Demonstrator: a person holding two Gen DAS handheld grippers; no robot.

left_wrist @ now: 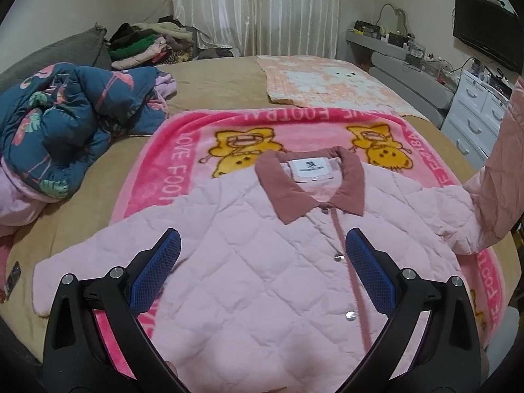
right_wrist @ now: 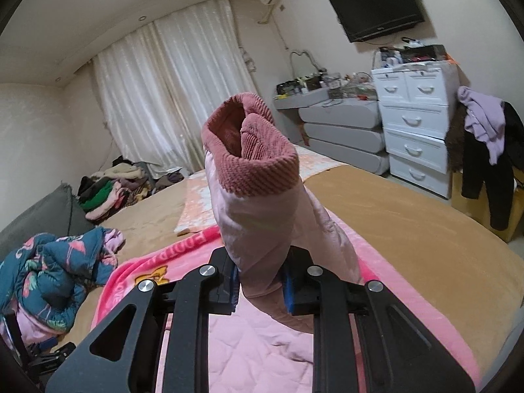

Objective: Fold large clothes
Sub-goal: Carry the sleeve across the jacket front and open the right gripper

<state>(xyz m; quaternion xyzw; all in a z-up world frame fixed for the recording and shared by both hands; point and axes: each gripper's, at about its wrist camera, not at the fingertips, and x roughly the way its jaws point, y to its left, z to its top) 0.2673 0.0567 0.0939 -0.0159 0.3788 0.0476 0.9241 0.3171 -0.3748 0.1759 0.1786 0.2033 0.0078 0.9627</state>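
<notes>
A pink quilted jacket [left_wrist: 262, 255] with a dusty-rose collar [left_wrist: 311, 183] lies front up on a pink cartoon blanket [left_wrist: 183, 150] on the bed. My left gripper [left_wrist: 262, 255] is open, hovering just above the jacket's chest, its blue pads [left_wrist: 160, 262] either side of the snap placket. My right gripper [right_wrist: 260, 281] is shut on the jacket's right sleeve [right_wrist: 258, 216] and holds it lifted, the ribbed rose cuff [right_wrist: 255, 167] standing up in front of the camera. The raised sleeve shows at the right edge of the left wrist view [left_wrist: 501, 163].
A crumpled blue flamingo-print quilt [left_wrist: 65, 124] lies at the bed's left. A folded peach blanket [left_wrist: 327, 82] lies further back. A clothes pile [left_wrist: 147, 46] sits by the curtains. White drawers [right_wrist: 416, 124] and hanging clothes [right_wrist: 488, 150] stand right of the bed.
</notes>
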